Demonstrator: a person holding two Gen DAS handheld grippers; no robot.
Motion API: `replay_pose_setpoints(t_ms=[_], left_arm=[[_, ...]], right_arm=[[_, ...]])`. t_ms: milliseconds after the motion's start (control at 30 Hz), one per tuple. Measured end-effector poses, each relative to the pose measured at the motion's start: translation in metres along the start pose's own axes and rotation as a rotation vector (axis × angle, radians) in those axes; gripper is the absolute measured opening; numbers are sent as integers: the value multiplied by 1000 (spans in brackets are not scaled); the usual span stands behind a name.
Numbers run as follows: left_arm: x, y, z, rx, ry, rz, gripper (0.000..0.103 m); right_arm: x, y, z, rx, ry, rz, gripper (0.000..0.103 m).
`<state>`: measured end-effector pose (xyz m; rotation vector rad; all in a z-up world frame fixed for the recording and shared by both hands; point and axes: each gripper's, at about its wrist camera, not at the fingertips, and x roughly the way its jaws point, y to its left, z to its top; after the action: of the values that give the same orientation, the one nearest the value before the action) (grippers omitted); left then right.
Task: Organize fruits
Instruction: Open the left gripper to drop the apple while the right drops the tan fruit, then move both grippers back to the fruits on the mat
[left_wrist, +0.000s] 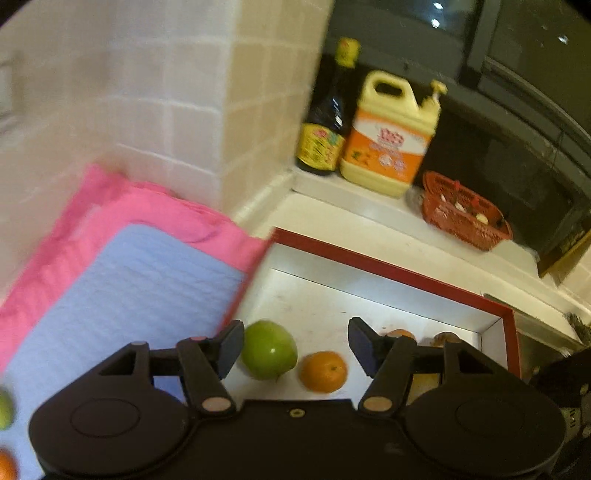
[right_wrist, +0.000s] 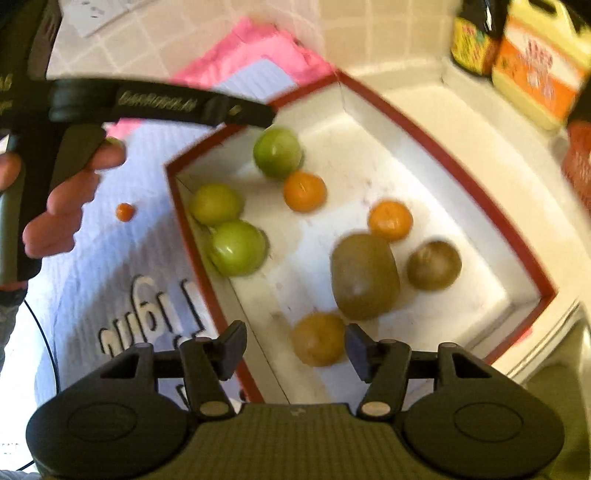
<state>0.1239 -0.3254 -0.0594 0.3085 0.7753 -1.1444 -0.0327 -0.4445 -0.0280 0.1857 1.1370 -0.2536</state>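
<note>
The left gripper (left_wrist: 295, 345) hangs over the far left corner of a white box with a red rim (right_wrist: 436, 140). Its two fingers are spread wide and hold nothing. Just under them lie a green apple (left_wrist: 269, 349) and a small orange (left_wrist: 323, 371), side by side and close, but the blur hides whether they touch.

The right gripper (right_wrist: 295, 347) is over the near side of the box. Its fingers are spread wide too, and nothing is pinched. A yellow-brown round fruit (right_wrist: 318, 343) sits on the box floor right between the tips.

Most of the fruit is in the box. Two more green apples (right_wrist: 236, 247) (right_wrist: 215, 204) lie together against the left wall. A second orange (right_wrist: 390, 220) sits in the middle. Next to it is a big brown kiwi (right_wrist: 364, 276), and a smaller brown fruit (right_wrist: 434, 265) lies to its right.

One tiny orange fruit (right_wrist: 125, 212) is outside the box, on a pale blue cloth (left_wrist: 122, 295) to the left. A pink cloth (left_wrist: 155, 210) lies under the blue one.

A person's hand (right_wrist: 62, 199) holds the left gripper's handle over the blue cloth.

Far back by the tiled wall stand a dark bottle (left_wrist: 330, 114) and a yellow jug (left_wrist: 391, 136), just beside each other. A small red basket (left_wrist: 463, 212) sits to their right.
</note>
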Motion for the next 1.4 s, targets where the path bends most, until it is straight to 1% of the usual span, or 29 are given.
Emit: replay_pose_setpoints(t_ms=[100, 167, 233, 267, 300, 367, 433, 533, 567, 600, 633, 667, 733, 833, 900, 933, 1000, 1067, 1133, 1300, 1333, 1400], left_arm=[[-38, 18, -7, -28, -49, 55, 74], [-63, 31, -14, -38, -67, 97, 75], [-92, 48, -23, -47, -83, 168, 75], [-105, 56, -27, -53, -91, 206, 75], [-122, 66, -32, -63, -104, 253, 75], [-151, 83, -42, -79, -122, 321, 77], [-182, 102, -55, -102, -136, 406, 77], [-221, 130, -73, -158, -148, 503, 77], [-230, 138, -80, -173, -153, 530, 77], [-237, 145, -86, -185, -157, 558, 77], [-243, 152, -92, -196, -156, 581, 77], [-247, 159, -99, -208, -150, 593, 77], [-246, 173, -112, -239, -127, 596, 77], [-231, 193, -127, -286, -89, 564, 76], [-219, 207, -135, -317, -72, 529, 71], [-211, 213, -140, -324, -67, 509, 67], [-194, 222, -147, -318, -52, 475, 67], [-173, 231, -154, -309, -15, 445, 67], [-160, 238, -162, -304, 14, 432, 66], [-131, 255, -172, -326, 47, 396, 64], [-126, 259, -174, -328, 49, 388, 62], [-120, 262, -176, -328, 51, 374, 62]], right_arm=[[-14, 17, 12, -74, -60, 0, 61], [-25, 37, 23, -129, -119, -11, 61], [-33, 57, 37, -162, -174, 11, 63], [-36, 67, 44, -171, -199, 37, 67], [-38, 77, 52, -178, -225, 65, 68], [-41, 98, 66, -212, -265, 103, 68], [-40, 122, 78, -246, -300, 130, 68], [-35, 157, 98, -295, -322, 192, 66], [-32, 169, 103, -315, -327, 210, 64], [-28, 181, 107, -344, -320, 227, 58], [-24, 193, 111, -370, -314, 243, 55], [-18, 205, 112, -389, -312, 259, 55], [-7, 220, 118, -406, -300, 281, 56], [21, 236, 129, -406, -255, 310, 56], [41, 243, 139, -390, -219, 329, 56], [51, 245, 142, -379, -202, 333, 56], [68, 248, 147, -352, -171, 336, 56], [87, 247, 156, -317, -141, 340, 56], [108, 244, 165, -260, -116, 358, 56], [140, 239, 188, -156, -126, 354, 57], [147, 240, 193, -143, -125, 348, 57], [158, 245, 201, -139, -121, 342, 60]])
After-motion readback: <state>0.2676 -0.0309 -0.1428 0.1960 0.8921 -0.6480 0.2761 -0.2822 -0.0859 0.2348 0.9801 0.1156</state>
